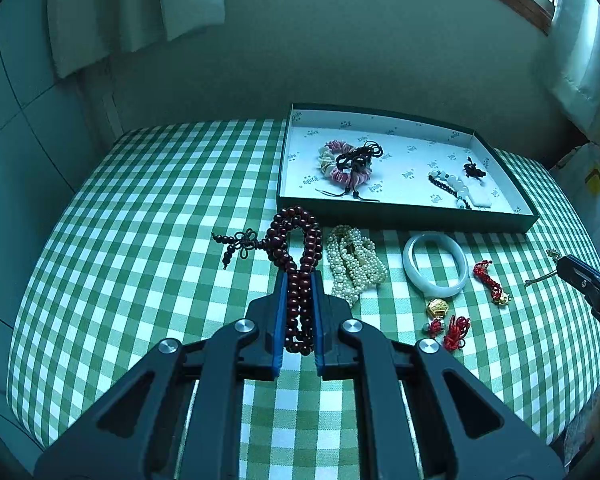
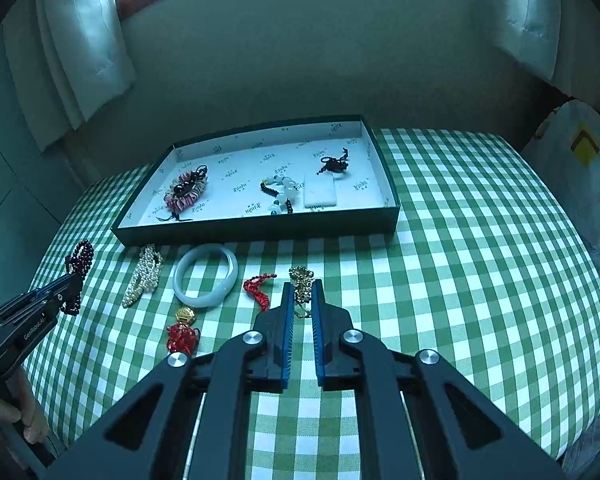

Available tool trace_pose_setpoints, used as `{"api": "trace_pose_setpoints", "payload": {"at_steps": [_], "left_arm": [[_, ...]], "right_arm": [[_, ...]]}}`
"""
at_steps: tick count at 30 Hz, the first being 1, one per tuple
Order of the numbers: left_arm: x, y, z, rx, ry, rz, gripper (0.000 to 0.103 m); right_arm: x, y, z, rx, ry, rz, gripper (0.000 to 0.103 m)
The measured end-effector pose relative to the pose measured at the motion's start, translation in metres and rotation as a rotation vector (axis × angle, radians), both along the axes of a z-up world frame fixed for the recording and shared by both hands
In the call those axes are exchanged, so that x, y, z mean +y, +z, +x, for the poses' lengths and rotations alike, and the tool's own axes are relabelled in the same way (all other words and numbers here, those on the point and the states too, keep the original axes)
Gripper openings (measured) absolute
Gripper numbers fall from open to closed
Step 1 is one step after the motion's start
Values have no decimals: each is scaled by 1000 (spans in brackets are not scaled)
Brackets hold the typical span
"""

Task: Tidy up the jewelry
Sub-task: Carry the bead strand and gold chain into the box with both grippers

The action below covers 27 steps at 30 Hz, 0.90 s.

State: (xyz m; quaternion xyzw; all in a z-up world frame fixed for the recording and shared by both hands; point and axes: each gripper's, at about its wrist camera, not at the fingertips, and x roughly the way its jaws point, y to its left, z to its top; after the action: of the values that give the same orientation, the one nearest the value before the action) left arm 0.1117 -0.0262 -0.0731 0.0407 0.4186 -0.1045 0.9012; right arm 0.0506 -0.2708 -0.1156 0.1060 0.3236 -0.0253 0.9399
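Beads (image 1: 298,280) clamped in my left gripper (image 1: 299,280), gold chain (image 2: 301,288) pinched in my right gripper (image 2: 301,292).
Pearls (image 1: 354,264), bangle (image 1: 436,266) and red knots (image 1: 456,330) lie at my three o'clock, tray (image 1: 404,222) at one; dark red strand runs lengthwise toward twelve, looped, tassel at ten.

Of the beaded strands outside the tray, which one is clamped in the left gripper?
The dark red bead strand, pinched between the left gripper's blue pads. The pearl strand beside it lies loose on the checked cloth.
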Motion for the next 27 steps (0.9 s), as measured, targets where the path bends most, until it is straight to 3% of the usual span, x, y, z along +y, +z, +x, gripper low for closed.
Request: {"api": "trace_pose_setpoints", "payload": {"at_steps": [11,19,27], "left_arm": [[-30,22,32,-54,-46,-7,11],[-62,37,77,-96,-76,-17,11],[-87,25,137,-86,-66,-14,11]], "right_arm": [[-7,35,23,-74,4,-23,9],[-13,58,64,-119,5,-30,9],[-16,56,120,-107,7,-21,9]]}}
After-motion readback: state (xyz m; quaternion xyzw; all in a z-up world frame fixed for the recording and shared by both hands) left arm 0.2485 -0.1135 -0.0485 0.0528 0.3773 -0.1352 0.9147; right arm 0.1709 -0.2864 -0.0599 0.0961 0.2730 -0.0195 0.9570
